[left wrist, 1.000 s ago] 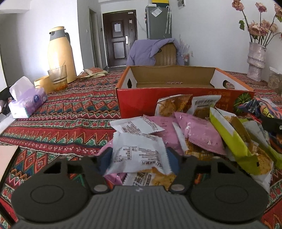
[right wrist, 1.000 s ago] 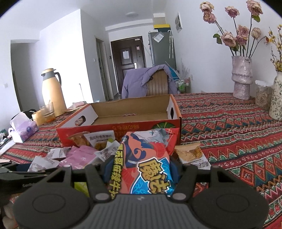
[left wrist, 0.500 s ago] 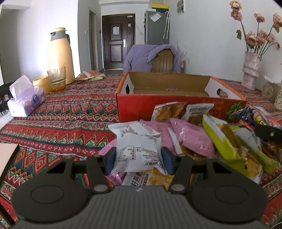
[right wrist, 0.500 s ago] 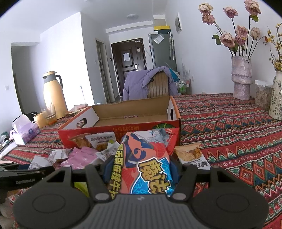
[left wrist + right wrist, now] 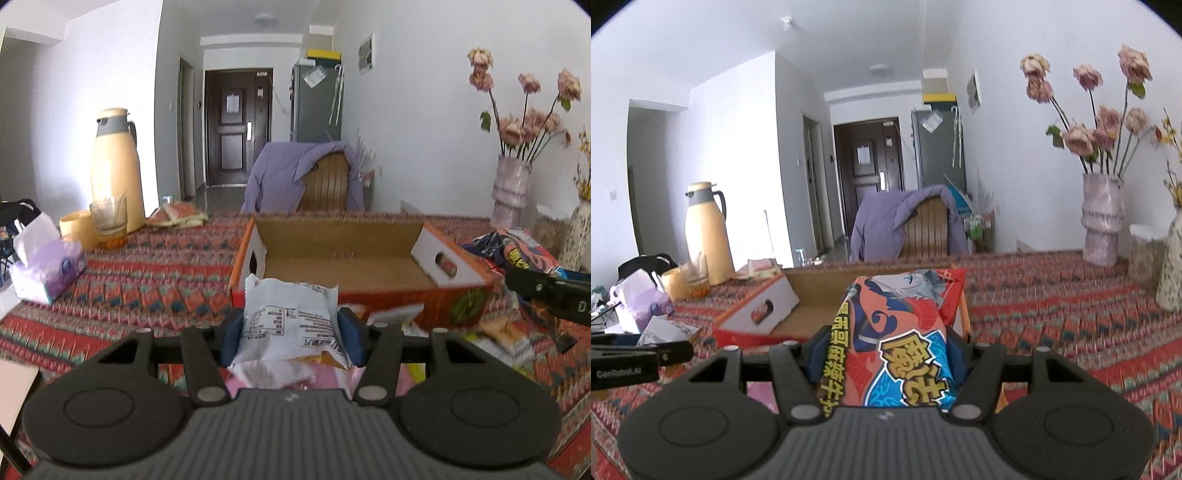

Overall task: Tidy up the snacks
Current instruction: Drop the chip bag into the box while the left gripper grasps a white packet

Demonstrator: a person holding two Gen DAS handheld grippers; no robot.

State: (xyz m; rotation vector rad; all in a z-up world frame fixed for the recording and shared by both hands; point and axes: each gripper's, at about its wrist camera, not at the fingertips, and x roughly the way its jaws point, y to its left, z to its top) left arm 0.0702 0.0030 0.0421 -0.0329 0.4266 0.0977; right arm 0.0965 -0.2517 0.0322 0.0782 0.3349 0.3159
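Note:
My left gripper is shut on a white snack packet printed with small black text, held up off the pile in front of the open red cardboard box. My right gripper is shut on a large red and blue snack bag with big yellow characters, raised before the same box. In the left wrist view that bag and the right gripper's black side show at the right edge. Loose snack packets lie on the patterned tablecloth below the box.
A beige thermos, a glass and a tissue pack stand at the left. Flower vases stand at the right. A chair draped with a purple jacket is behind the table.
The left gripper closed on the white packet and lifted it off the pile. The right gripper rose with its red and blue bag. Both views now look higher over the box.

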